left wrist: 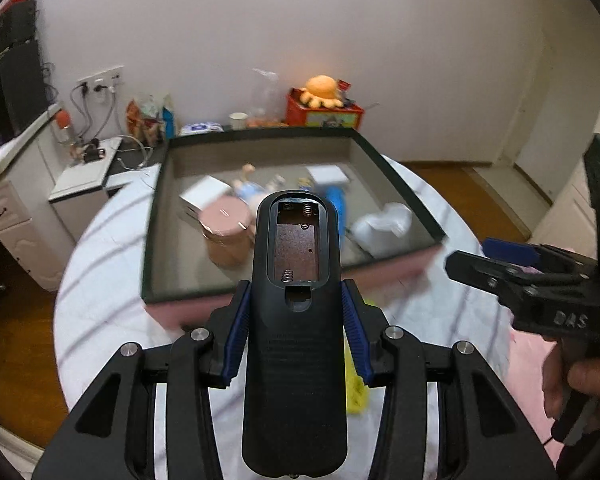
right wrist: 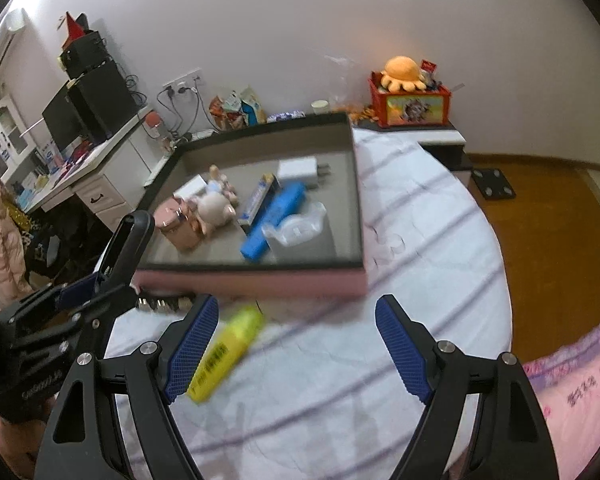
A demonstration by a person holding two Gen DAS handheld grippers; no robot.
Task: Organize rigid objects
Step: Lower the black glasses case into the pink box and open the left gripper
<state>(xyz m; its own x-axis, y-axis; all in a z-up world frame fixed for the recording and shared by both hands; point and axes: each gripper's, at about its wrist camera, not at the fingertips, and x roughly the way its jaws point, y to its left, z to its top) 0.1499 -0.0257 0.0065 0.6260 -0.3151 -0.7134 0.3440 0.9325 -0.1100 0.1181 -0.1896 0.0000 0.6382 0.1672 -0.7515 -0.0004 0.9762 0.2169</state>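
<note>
Remote control (left wrist: 295,320), black, back side up with its battery cover off and the spring contacts showing, sits clamped between the blue pads of the left gripper (left wrist: 295,312) at lower centre of the left wrist view, held above the table. Right gripper (right wrist: 296,344) stands wide apart with nothing between its pads; in the right wrist view a yellow highlighter (right wrist: 224,354) lies on the striped tablecloth (right wrist: 420,240) just beside its left pad, blurred. Beyond both grippers, mid-frame, a shallow pink-sided box (right wrist: 260,282) with a dark rim rests on the cloth. Inside it: a pink lidded jar (right wrist: 180,226), a small figurine (right wrist: 218,196), a blue bar-shaped item (right wrist: 274,220), a clear plastic container (right wrist: 300,230), a white charger (right wrist: 302,170) and a white box (right wrist: 190,190). Farthest, against the wall at upper right, a red storage box (right wrist: 410,104) carries an orange plush octopus (right wrist: 402,70).
</note>
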